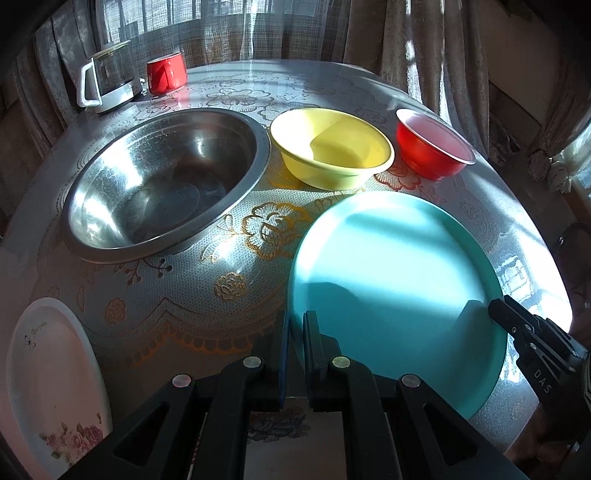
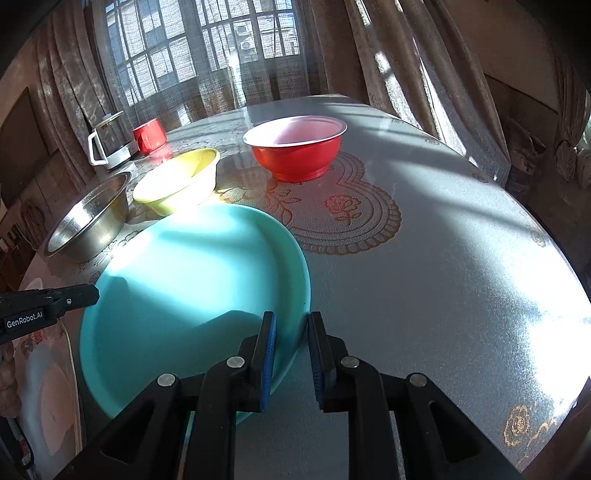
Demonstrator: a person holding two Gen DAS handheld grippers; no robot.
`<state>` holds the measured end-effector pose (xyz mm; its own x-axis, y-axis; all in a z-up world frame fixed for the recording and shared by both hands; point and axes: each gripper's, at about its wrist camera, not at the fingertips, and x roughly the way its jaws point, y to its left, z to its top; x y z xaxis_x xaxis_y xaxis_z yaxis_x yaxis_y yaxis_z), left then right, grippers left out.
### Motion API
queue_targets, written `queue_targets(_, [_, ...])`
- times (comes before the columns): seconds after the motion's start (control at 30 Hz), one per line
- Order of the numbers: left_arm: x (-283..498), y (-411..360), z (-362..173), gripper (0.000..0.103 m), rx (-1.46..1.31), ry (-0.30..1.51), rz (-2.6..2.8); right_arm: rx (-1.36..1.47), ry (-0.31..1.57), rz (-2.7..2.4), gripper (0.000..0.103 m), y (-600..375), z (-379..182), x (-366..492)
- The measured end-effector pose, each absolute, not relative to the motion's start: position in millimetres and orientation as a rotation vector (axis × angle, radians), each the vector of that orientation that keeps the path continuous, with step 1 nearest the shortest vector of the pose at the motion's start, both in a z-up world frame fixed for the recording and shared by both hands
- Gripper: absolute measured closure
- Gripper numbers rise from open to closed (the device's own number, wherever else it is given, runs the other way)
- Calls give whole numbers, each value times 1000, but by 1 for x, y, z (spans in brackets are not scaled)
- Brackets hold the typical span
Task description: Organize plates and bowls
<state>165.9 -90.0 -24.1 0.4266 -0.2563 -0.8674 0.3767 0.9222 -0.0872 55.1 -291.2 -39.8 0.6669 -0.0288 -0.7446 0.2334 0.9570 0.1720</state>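
Nearest, at the bottom of the left wrist view, the left gripper [image 1: 297, 321], fingers drawn almost together and clamped on the near-left rim of the teal plate [image 1: 388, 277]. Opposite it, the right gripper [image 2: 291, 319], straddling the plate's right rim with one blue pad [image 2: 271, 350] inside the rim and the other outside; only a narrow gap left, pad contact with the rim impossible to judge. Between the two grippers, the teal plate itself, empty, half in sunlight and half in shadow, over the near middle of the tabletop [image 1: 184, 295]; lying flat or lifted, not clear. Off to the near left, close to the tabletop's edge, a white plate [image 1: 48, 369] with a pink flower print, well apart from the teal one. Further back on the left, a large steel bowl [image 1: 166, 177], upright and empty. Just beside it to the right, a yellow bowl [image 1: 332, 147], close behind the teal plate's far rim. Right of that, with a small gap, a red bowl [image 1: 432, 144] with a pale inside. At the far left corner, a red mug [image 1: 166, 72] next to a glass jug [image 1: 107, 77] with a white handle. Behind everything, curtains [image 1: 406, 29] and a bright paned window [image 2: 207, 44].
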Motion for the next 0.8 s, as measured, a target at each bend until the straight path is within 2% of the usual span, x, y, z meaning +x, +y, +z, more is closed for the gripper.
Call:
queue_targets(0.4, [163,-93,-24,92,133,1024,-369,242,848,-169,84,-287,-39,57])
queue_targets(0.47, [161,-92,-24,92,132,1013,-368,226,851,-184,78,-287,-38,58])
queue_targets(0.8, [155,-83,-17,92,87,978,-357,245,872,-202,71,-291,-37,56])
